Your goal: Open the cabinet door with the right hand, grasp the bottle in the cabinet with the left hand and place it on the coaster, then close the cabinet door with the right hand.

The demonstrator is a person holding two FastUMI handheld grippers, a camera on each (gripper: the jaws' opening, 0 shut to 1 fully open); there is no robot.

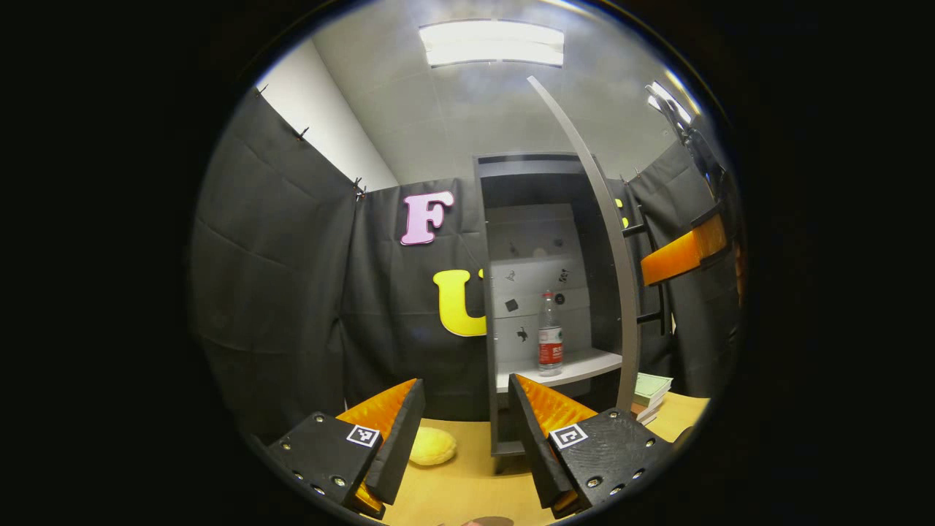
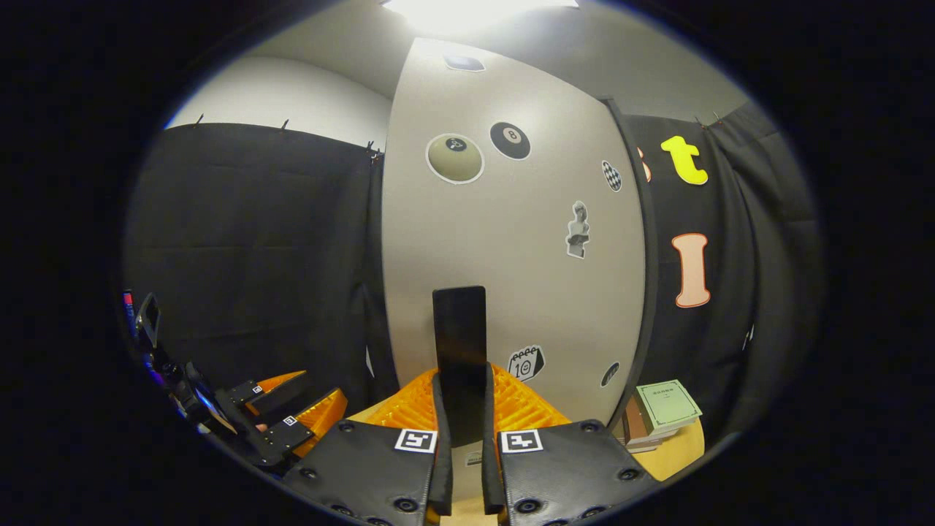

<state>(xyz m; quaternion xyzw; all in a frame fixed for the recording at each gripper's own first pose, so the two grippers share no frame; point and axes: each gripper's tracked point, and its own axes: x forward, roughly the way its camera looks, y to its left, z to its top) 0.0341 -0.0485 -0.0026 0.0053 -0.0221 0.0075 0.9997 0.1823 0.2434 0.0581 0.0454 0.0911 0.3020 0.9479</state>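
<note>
Standing upright on the cabinet (image 1: 504,292) shelf — bottle (image 1: 550,334); left tongs (image 1: 467,424) apart; right tongs (image 2: 462,453) clamping door handle (image 2: 459,351).

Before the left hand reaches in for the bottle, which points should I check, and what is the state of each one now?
1. Cabinet door open far enough: ok, its edge stands clear of the opening.
2. Right hand-held gripper on the door handle: ok, both fingers press on the dark bar.
3. Bottle upright on the shelf: ok, it stands alone near the front edge.
4. Left hand-held gripper open: ok, the jaws are wide apart and empty, apart from the cabinet.
5. Path to the bottle: ok, nothing lies between gripper and shelf.
6. Coaster ready on the table: cannot tell.
</note>
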